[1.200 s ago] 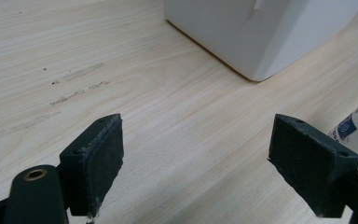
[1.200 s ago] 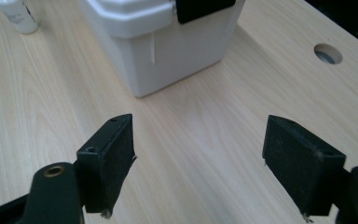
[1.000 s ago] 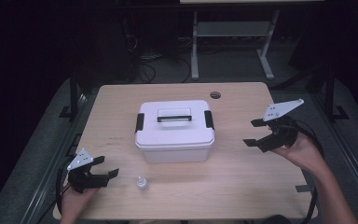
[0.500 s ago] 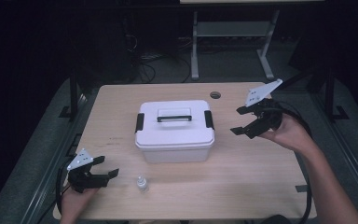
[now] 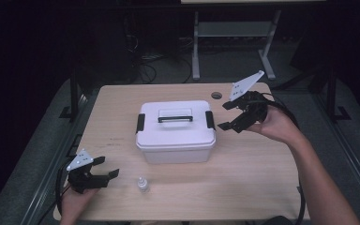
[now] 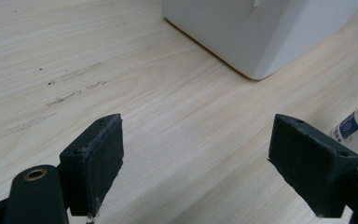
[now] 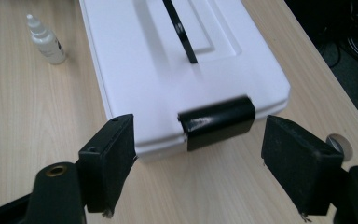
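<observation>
A white lidded storage box (image 5: 176, 133) with a black handle (image 5: 175, 117) and black side latches stands mid-table. My right gripper (image 5: 227, 116) hovers open just right of the box's right latch (image 5: 210, 120); in the right gripper view that latch (image 7: 216, 122) lies between and beyond the jaws, with the box (image 7: 154, 56) stretching away. My left gripper (image 5: 108, 168) rests open at the table's near left corner. A small white dropper bottle (image 5: 142, 184) stands just right of it, seen also as the bottle (image 6: 356, 128) and the bottle (image 7: 45, 39).
The light wooden table (image 5: 262, 159) has a round cable hole (image 5: 216, 95) at the back right. Cables trail from both grippers. A metal stand (image 5: 234, 33) sits on the dark floor behind the table.
My right gripper has moved left and toward the box, from the table's right edge to just beside the right latch. The left gripper has stayed put.
</observation>
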A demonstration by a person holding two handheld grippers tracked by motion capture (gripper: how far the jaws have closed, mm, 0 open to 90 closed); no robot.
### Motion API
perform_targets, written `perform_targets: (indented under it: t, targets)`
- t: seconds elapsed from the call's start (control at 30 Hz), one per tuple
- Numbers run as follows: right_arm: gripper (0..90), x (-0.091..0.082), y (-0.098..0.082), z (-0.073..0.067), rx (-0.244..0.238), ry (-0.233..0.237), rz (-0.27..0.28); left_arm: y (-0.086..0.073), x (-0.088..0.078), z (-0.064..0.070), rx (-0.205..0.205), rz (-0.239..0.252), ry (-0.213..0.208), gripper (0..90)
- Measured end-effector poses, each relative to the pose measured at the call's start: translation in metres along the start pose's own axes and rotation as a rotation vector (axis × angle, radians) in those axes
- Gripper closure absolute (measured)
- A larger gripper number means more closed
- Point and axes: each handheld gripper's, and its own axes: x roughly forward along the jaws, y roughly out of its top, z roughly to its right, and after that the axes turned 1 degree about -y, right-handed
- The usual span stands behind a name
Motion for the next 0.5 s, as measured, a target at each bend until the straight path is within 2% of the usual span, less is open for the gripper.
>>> perform_targets:
  t: [0.5]
  targets:
    - [33.7, 0.027, 0.038, -0.005, -0.108, 0.032, -0.038, 0.000, 0.000, 0.001, 0.012, -0.012, 0.009, 17.4]
